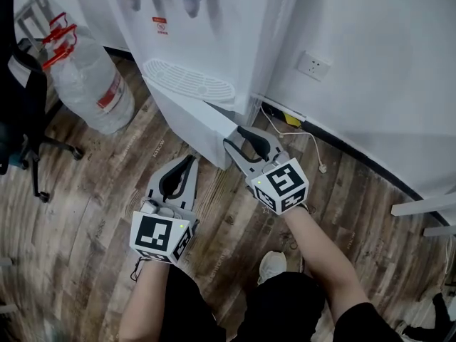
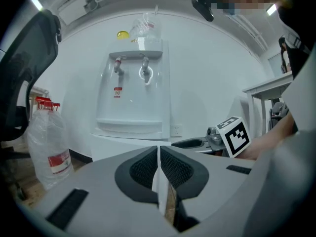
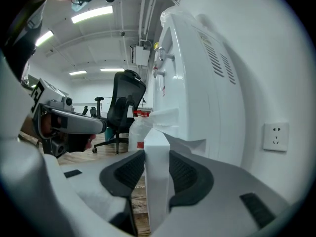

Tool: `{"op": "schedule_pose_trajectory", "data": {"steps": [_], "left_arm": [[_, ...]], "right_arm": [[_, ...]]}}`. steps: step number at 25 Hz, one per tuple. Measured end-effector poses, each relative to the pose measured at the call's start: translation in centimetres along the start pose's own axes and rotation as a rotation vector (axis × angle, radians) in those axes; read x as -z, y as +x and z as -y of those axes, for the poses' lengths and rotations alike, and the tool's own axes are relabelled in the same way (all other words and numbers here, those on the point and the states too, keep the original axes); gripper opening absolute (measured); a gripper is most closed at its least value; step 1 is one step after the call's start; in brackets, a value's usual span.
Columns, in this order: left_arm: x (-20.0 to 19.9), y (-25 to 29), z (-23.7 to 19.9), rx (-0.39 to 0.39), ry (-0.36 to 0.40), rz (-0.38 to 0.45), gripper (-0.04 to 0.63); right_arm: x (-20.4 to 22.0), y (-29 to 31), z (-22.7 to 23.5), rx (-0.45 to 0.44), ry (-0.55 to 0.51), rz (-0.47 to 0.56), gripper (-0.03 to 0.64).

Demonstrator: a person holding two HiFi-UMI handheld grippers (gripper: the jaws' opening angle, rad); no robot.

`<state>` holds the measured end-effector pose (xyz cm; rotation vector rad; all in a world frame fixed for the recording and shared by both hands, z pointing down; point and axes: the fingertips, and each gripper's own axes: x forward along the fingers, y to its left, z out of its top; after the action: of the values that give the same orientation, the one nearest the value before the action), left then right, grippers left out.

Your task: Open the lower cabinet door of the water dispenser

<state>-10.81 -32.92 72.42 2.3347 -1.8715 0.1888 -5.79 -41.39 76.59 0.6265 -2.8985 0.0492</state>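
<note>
Door swing: lower cabinet door (image 1: 187, 112) of water dispenser (image 1: 214, 27) ajar, free edge upright, pinched in right hand-held gripper (image 1: 234, 137). Hinge side likely up-left. Left hand-held gripper (image 1: 191, 160) clenched, empty, farther off.

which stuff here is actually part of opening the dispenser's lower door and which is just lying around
Part of the job:
water dispenser
lower cabinet door, swung out
right gripper, clamped on the door's edge

Just lying about:
water jug
office chair
wall socket
loose cable
left gripper, shut and empty, is idle
</note>
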Motion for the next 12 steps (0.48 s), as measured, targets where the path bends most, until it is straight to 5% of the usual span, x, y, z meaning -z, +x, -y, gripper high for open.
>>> {"op": "schedule_pose_trajectory", "data": {"steps": [12], "left_arm": [[0.3, 0.0, 0.0, 0.001, 0.024, -0.019, 0.115]], "right_arm": [[-0.1, -0.3, -4.1, -0.112, -0.022, 0.019, 0.16]]}}
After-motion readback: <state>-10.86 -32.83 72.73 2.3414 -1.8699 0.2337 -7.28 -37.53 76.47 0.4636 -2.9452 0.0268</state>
